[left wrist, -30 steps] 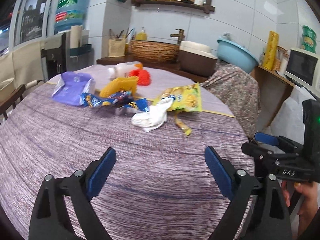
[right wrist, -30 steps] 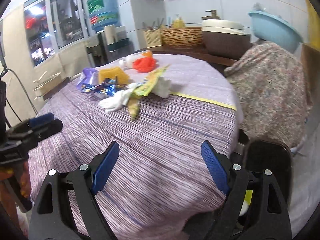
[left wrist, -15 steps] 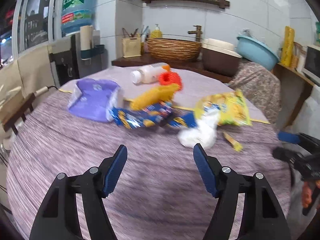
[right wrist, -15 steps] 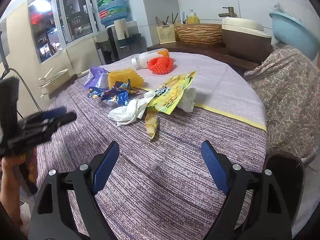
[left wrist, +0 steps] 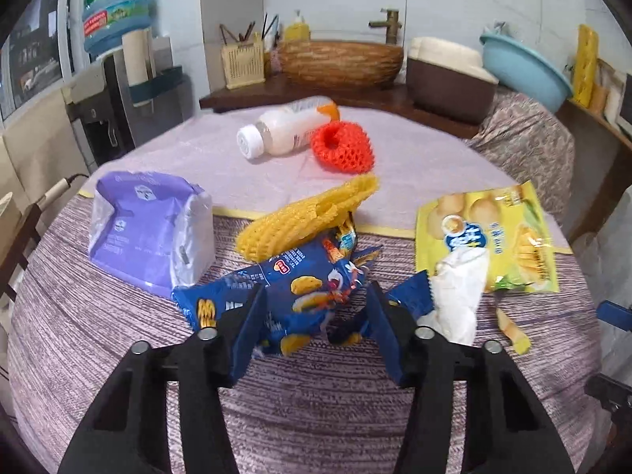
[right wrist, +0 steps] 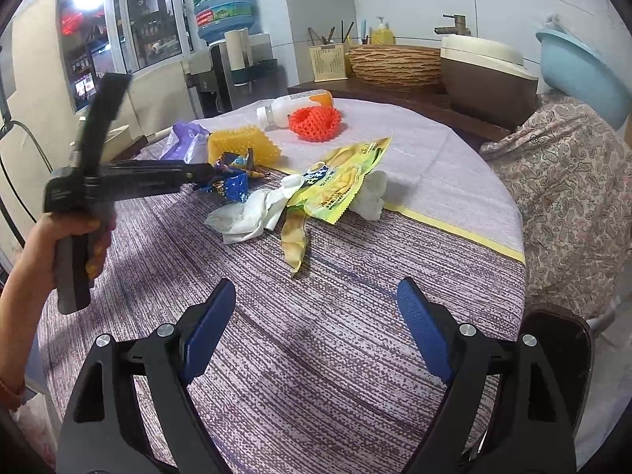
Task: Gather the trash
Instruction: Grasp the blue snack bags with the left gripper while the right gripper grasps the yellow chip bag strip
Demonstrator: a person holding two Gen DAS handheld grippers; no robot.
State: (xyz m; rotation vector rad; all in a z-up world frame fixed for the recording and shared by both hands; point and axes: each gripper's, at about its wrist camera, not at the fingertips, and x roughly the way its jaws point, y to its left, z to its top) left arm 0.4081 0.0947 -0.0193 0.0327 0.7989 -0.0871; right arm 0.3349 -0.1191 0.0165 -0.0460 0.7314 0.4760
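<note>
1. The left gripper has its 2 blue-padded fingers parted, one on either side of the crumpled blue snack wrapper; the jaws are not yet pressed onto it.
2. That wrapper lies on the round table with a purple woven cloth, partly under a yellow foam fruit net.
3. Beside it lie a crumpled white tissue, a flat yellow snack bag and a purple tissue pack.
4. Farther back, a white plastic bottle lies on its side touching a red foam net.
5. The right gripper hangs released above bare cloth, well apart from the trash.
6. In the right wrist view, a hand holds the left gripper's handle.
</note>
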